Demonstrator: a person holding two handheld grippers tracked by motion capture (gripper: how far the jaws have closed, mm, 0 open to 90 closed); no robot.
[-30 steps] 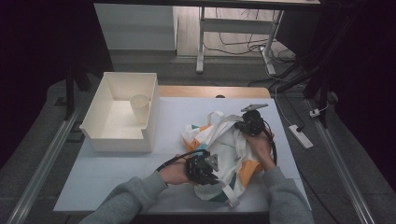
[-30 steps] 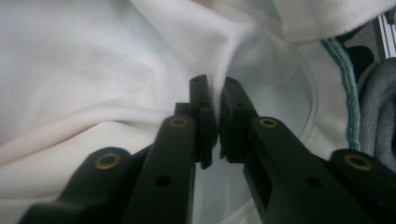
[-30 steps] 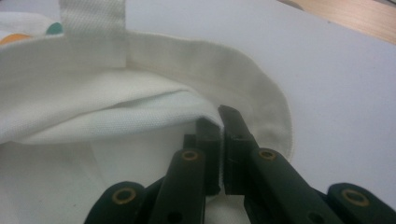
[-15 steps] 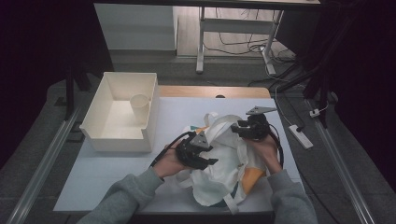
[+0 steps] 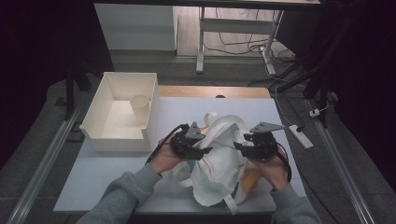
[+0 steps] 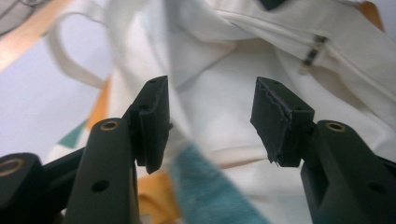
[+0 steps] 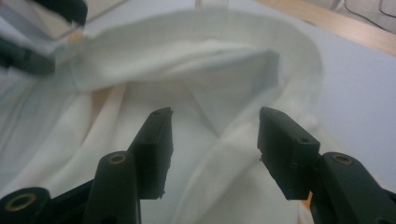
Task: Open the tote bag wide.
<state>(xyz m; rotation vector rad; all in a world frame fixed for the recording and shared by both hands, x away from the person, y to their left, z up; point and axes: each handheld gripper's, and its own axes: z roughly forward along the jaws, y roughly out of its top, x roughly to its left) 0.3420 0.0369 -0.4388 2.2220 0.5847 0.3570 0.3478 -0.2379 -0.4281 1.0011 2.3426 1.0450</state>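
A crumpled white cloth bag (image 5: 219,154) with cream straps lies on the table's right half, with orange and teal fabric showing under it. My left gripper (image 5: 201,152) is at the bag's left edge, jaws open over the white cloth (image 6: 219,107) with nothing between them. My right gripper (image 5: 239,147) is at the bag's right side, open too. In the right gripper view its jaws point at the bag's gaping mouth and rolled rim (image 7: 205,28). The teal and orange patch (image 6: 205,191) lies just below the left jaws.
A white open box (image 5: 122,112) stands at the table's back left with a paper cup (image 5: 140,107) inside. A wooden strip (image 5: 215,91) runs along the far table edge. A white power strip (image 5: 301,136) lies off the right side.
Both grippers moved up and away from me along the bag. The left gripper shifted right to the bag's left edge, and the bag was pulled more upright and spread between them.
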